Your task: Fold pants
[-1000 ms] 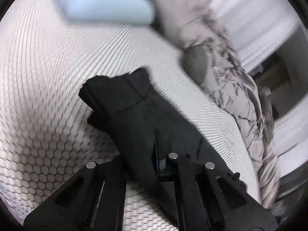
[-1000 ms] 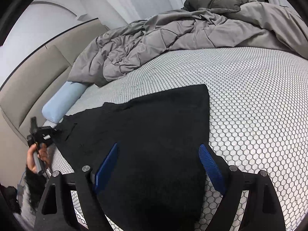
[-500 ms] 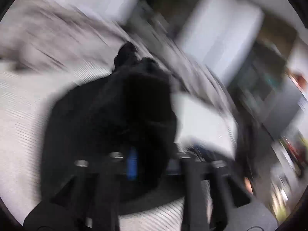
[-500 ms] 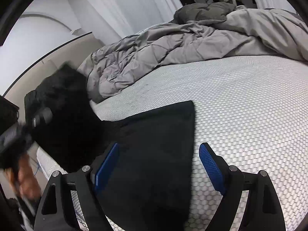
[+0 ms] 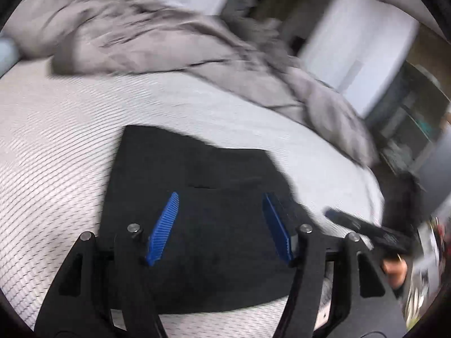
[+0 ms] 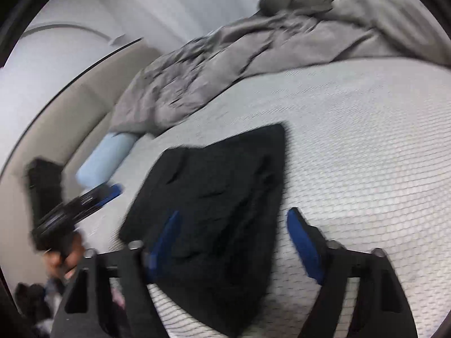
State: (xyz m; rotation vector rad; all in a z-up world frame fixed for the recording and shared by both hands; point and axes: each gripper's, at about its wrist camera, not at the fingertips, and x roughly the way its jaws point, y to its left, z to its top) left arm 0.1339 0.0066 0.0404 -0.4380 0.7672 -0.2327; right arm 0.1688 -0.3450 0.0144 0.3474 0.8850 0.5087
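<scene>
The black pants (image 5: 203,202) lie folded in a flat, roughly square stack on the white honeycomb mattress (image 5: 56,129). My left gripper (image 5: 220,225) hovers open over the stack, its blue pads apart and empty. In the right wrist view the same pants (image 6: 220,197) lie under my right gripper (image 6: 234,242), which is open and empty, one pad over the cloth and one over the mattress (image 6: 366,146). The left gripper also shows in the right wrist view (image 6: 104,194), off the pants' left side. The right gripper also shows in the left wrist view (image 5: 338,219).
A crumpled grey duvet (image 5: 169,45) fills the far side of the bed (image 6: 253,56). A light blue bolster (image 6: 107,157) lies by the beige headboard (image 6: 70,118). The bed edge and dark furniture (image 5: 408,118) are at the right in the left wrist view.
My left gripper carried the pants' end over onto the rest and let go; it is now open above the folded stack. The right gripper stayed open and shifted slightly.
</scene>
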